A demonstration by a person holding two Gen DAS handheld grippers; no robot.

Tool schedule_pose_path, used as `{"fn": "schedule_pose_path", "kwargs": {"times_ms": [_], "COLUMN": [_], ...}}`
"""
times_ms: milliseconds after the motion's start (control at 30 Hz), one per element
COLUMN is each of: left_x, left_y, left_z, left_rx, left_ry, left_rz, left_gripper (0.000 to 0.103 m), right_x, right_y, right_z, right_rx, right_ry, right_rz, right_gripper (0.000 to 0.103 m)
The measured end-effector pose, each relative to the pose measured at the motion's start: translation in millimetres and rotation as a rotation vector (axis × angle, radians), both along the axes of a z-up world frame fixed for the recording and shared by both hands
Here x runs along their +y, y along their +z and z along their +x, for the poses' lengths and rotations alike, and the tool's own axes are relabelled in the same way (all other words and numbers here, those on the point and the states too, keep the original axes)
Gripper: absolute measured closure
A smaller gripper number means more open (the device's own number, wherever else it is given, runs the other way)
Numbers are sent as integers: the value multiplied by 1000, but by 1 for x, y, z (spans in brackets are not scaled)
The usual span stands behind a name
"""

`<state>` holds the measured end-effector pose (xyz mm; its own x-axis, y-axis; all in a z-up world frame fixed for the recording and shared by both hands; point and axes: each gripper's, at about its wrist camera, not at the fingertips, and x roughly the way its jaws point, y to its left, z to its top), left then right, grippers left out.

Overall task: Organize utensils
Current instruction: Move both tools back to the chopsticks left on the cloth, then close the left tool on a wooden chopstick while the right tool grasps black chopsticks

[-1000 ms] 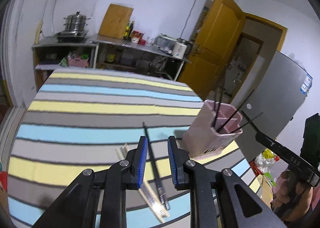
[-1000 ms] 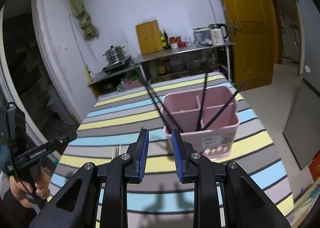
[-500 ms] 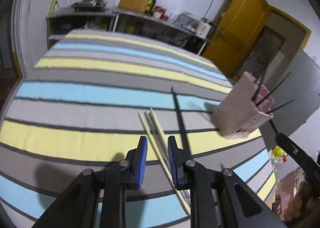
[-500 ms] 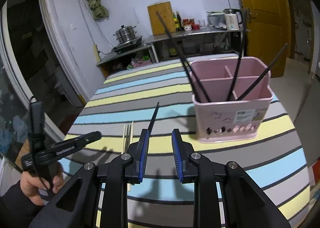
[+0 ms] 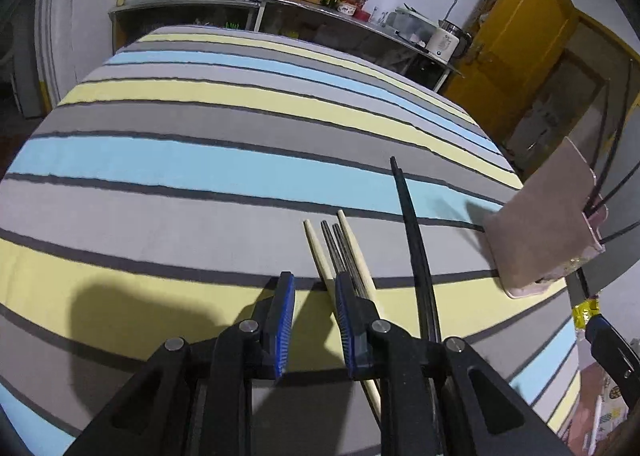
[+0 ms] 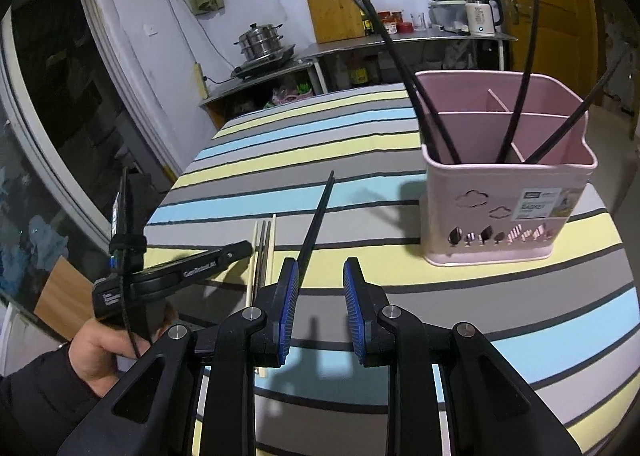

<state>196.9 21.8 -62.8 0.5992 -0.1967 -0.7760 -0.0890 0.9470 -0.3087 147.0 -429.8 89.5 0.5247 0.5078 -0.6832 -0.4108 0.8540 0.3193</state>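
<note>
Both tongs, left [image 5: 311, 320] and right [image 6: 320, 308], stood spread, empty. Chopsticks [image 5: 340, 256] lay bunched on the counter [image 5: 180, 175]: light, stiff, slippery; probably best pinched mid-length, singly.

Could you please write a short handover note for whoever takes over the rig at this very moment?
Left gripper: open, empty, low over the cloth, just left of the bundle of two pale and two dark chopsticks.
Right gripper: open, empty, with the black chopsticks lying on the cloth beside its left finger.
Basket: stands at the right, with about four black chopsticks in it.
Done: those in the basket.
Left: the bundle and the black chopsticks go into the basket.
</note>
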Motion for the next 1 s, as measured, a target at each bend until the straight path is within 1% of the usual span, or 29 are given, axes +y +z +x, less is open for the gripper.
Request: {"fn": "schedule_pose_path", "kwargs": {"times_ms": [133,267,300,333,367,400,433,500,600,767,867,1000], "left_x": [-4,-23,-28,-31,-32,-31,-28,-19,-1,35,50,59], "left_y": [0,1,1,0,1,1,2,2,2,3,2,1], "left_z": [2,3,3,2,2,1,1,0,-2,-5,-7,-11], "left_rx": [-5,-13,-18,-20,-21,-21,-18,-14,-12,-4,-3,-3], "left_ry": [3,-17,-30,-39,-45,-48,-58,-75,-70,-44,-38,-24], "left_rz": [54,193,236,261,272,276,268,271,263,200,142,99], "left_gripper": [83,83,84,86,87,91,95,97,97,97,97,97], "right_x": [1,4,6,7,8,9,9,12,21,40,57,72], "right_y": [-2,-5,-5,-6,-6,-6,-6,-9,-19,-38,-51,-67], "right_z": [3,6,6,6,5,5,4,6,12,29,42,58], "right_rx": [7,13,14,14,15,15,16,22,37,75,91,121], "right_ry": [4,4,5,6,7,9,10,11,16,22,35,35], "right_rz": [3,7,7,6,4,2,-1,-9,-31,-63,-88,-116], "right_gripper": [78,78,78,78,78,78,78,78,78,79,80,82]}}
